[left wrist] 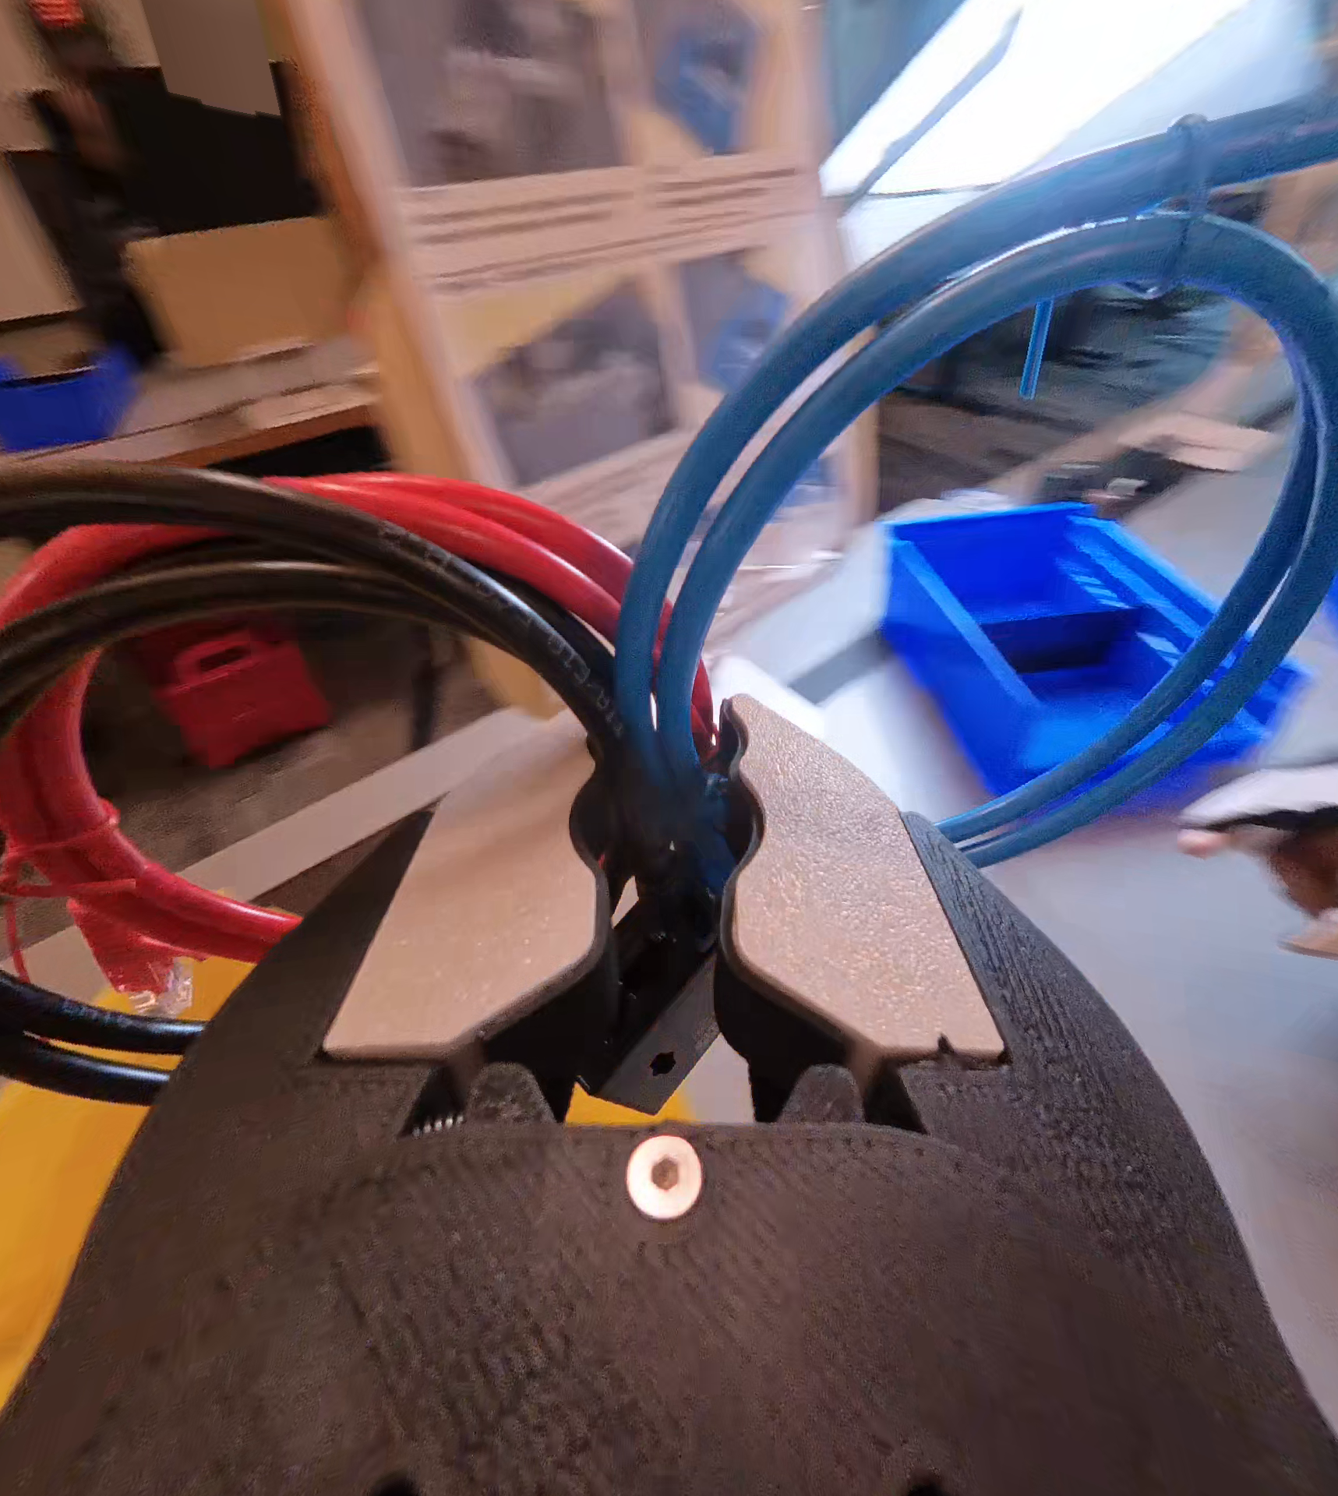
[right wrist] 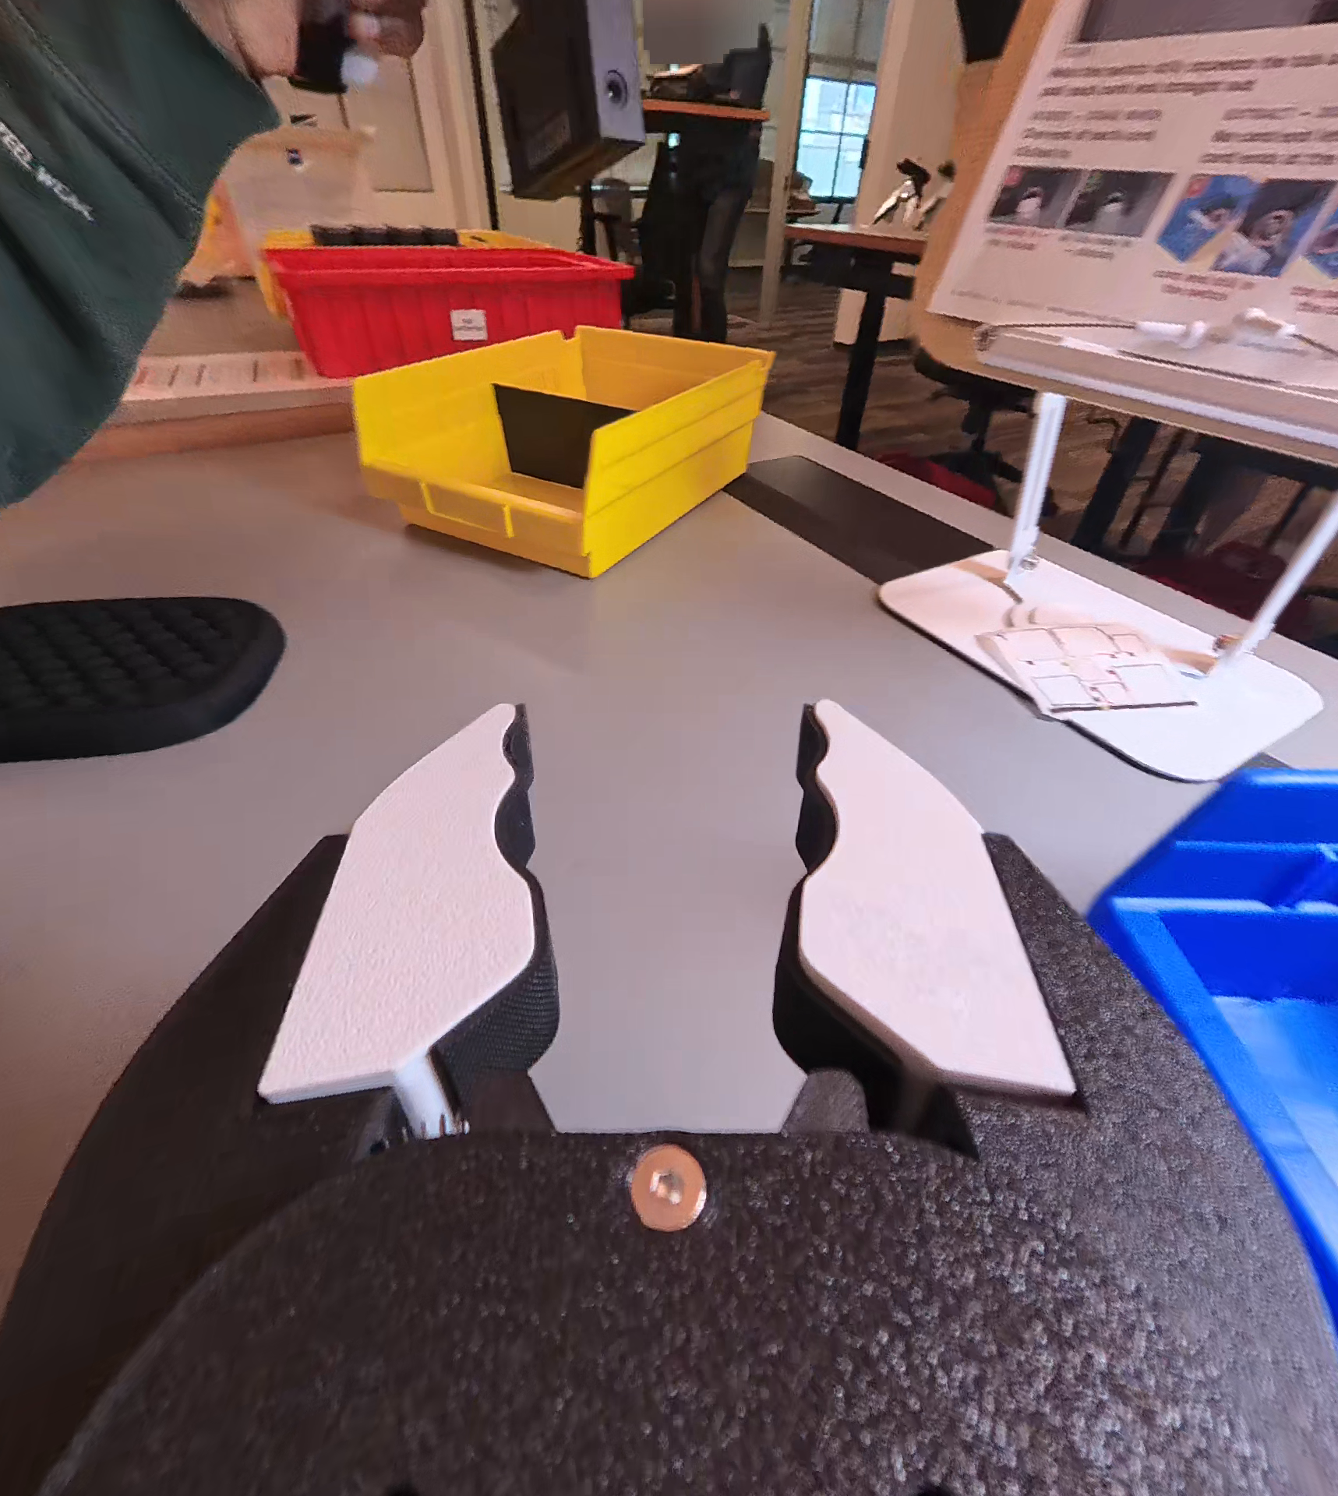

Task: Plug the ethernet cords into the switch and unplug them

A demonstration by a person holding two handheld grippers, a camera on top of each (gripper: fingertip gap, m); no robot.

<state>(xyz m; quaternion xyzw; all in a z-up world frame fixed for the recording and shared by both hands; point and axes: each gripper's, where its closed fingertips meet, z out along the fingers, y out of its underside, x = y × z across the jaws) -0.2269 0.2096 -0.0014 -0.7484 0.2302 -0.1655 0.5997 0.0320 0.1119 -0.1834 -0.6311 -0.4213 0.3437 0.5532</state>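
My left gripper (left wrist: 669,777) is shut on a bundle of coiled ethernet cords and holds them up above the table. The blue cord (left wrist: 1183,267) loops up to the right. The red cord (left wrist: 66,818) and the black cord (left wrist: 260,518) loop out to the left. A clear plug (left wrist: 159,992) hangs at the end of the red cord. My right gripper (right wrist: 661,728) is open and empty, low over the grey table (right wrist: 649,631). No switch shows in either view.
A yellow bin (right wrist: 560,445) stands ahead of my right gripper, a red bin (right wrist: 439,303) behind it. A blue bin (right wrist: 1297,996) is at the right, also in the left wrist view (left wrist: 1054,639). A white document stand (right wrist: 1094,664) and a black pad (right wrist: 82,672) lie on the table. A person's green sleeve (right wrist: 42,243) is at upper left. The grippers' ends are close to 35 cm from one another.
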